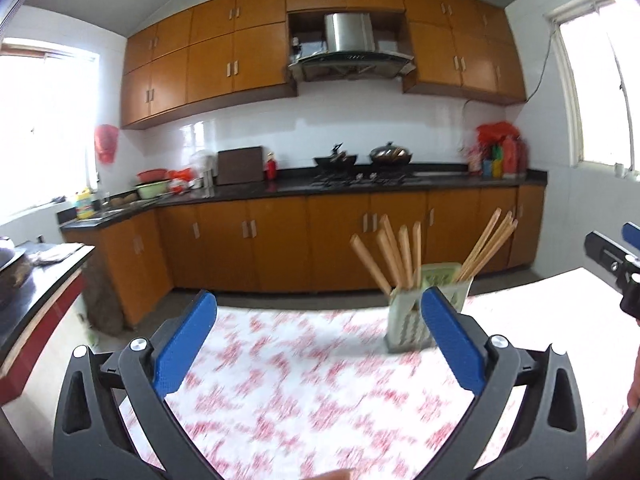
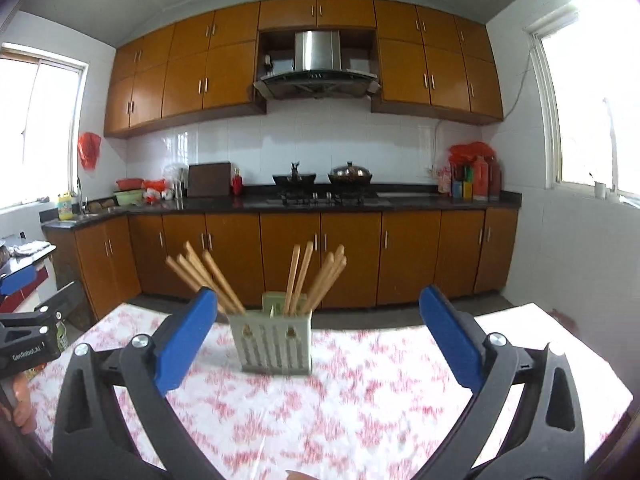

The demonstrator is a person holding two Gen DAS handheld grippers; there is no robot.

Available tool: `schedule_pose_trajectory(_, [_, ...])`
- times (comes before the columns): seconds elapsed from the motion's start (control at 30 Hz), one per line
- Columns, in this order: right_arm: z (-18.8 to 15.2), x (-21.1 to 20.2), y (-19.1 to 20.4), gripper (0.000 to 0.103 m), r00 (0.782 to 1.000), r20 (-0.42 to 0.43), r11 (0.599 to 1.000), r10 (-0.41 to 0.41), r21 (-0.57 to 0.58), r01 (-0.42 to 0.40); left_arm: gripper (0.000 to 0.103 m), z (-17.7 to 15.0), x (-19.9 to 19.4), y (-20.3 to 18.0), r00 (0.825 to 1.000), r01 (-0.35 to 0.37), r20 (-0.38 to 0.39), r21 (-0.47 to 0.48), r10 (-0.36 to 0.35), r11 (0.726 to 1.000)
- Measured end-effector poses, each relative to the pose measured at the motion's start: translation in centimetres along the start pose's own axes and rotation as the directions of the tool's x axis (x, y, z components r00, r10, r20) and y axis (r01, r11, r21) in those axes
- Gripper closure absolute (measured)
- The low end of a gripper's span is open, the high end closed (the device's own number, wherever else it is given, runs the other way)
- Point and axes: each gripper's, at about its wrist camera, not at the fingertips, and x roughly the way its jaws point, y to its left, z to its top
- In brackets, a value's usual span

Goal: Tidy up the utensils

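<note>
Stood upright on the floral-clothed worktop (image 2: 360, 400): a pale green slotted chopstick holder (image 2: 276, 344), wooden chopsticks (image 2: 208, 276) fanned out in two bunches (one per compartment). Hovered apart and empty above the cloth: left gripper (image 1: 318, 334) fingers, right gripper (image 2: 318, 334) fingers likewise, holder between and beyond them.

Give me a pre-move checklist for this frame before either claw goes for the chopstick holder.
1. Left claw open and empty: ok.
2. Right claw open and empty: ok.
3. Chopstick holder upright on the floral tablecloth: ok.
4. Chopsticks seated in the holder, in two leaning groups: ok.
5. Loose utensils left on the cloth: none visible; image blurred, cannot tell.
6. Holder centred between the right claw's fingers: not ok, sits toward its left finger.
</note>
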Motion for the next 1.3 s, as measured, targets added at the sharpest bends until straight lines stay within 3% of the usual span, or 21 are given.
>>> schedule_pose_trajectory(0.2, [-3.2, -2.2, 0.1, 0.004, 1.000, -0.029, 1.000, -0.002, -0.013, 0.001, 0.002, -3.2, -1.3, 0.6, 0.998, -0.024, -0.056, -0.024, 0.023, 0.999])
schedule_pose_trajectory(0.53, [-8.0, -4.8, -0.3, 0.004, 0.990, -0.122, 0.997, 0.075, 0.034, -0.071, 0.002, -6.9, -3.7, 0.4, 0.996, -0.038, -0.078, -0.023, 0.036, 0.999])
schedule_pose_trajectory(0.83, [-12.4, -7.1, 0.1, 0.004, 0.988, -0.150, 0.999, 0.042, -0.005, -0.044, 0.002, -10.5, -6.2, 0.2, 0.997, -0.017, -0.078, -0.028, 0.015, 0.999])
schedule_pose_trajectory(1.0, [-13.7, -7.6, 0.1, 0.004, 0.987, -0.157, 0.999, 0.020, -0.031, -0.025, 0.002, -12.1, -6.7, -0.2, 0.996, -0.001, -0.090, -0.035, -0.002, 0.999])
schedule_pose_trajectory(1.3, [-14.4, -8.2, -1.0, 0.004, 0.989, -0.151, 1.000, 0.007, 0.027, -0.003, 0.002, -13.8, -7.5, 0.2, 0.996, 0.008, -0.088, -0.093, -0.016, 0.996])
